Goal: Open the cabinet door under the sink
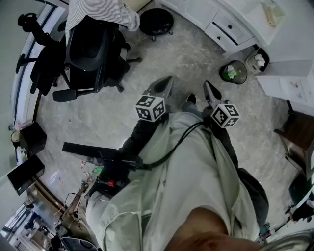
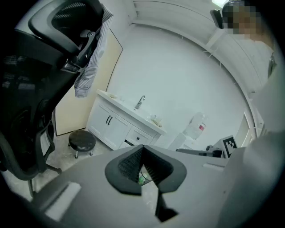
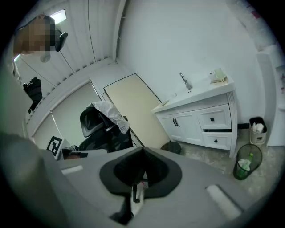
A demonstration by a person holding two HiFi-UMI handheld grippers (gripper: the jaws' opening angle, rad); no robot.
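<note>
Both grippers hang out front, side by side, and the target is well off across the floor [image 1: 196, 63]. In the head view the white cabinet [image 1: 198, 10] sits at about 1 o'clock from the pair, up in the top corner, with a dark stool [image 1: 156, 20] just beside it and a bin [image 1: 233, 72] off toward 2 o'clock.

The left gripper [image 1: 166, 84] has its jaws pressed together, nothing between them. In its own view the tips meet with nothing caught there, and the two doors [image 2: 109, 124] under the sink [image 2: 140, 103] lie at about 10 o'clock from the jaws.

The right gripper [image 1: 211, 90] is closed too, and empty. In its own view the same doors [image 3: 180, 127] sit at about 2 o'clock from the tips, and they look larger than from the left side. So I judge the right hand slightly nearer, though neither is close.

The key detail is the two dark handles [image 3: 177, 122]. They stand upright, side by side where the doors meet, with their long axis running 12 to 6.

My call is that the approach hasn't started. Either gripper must cross the open floor, spread its jaws and come at a handle from the side.
</note>
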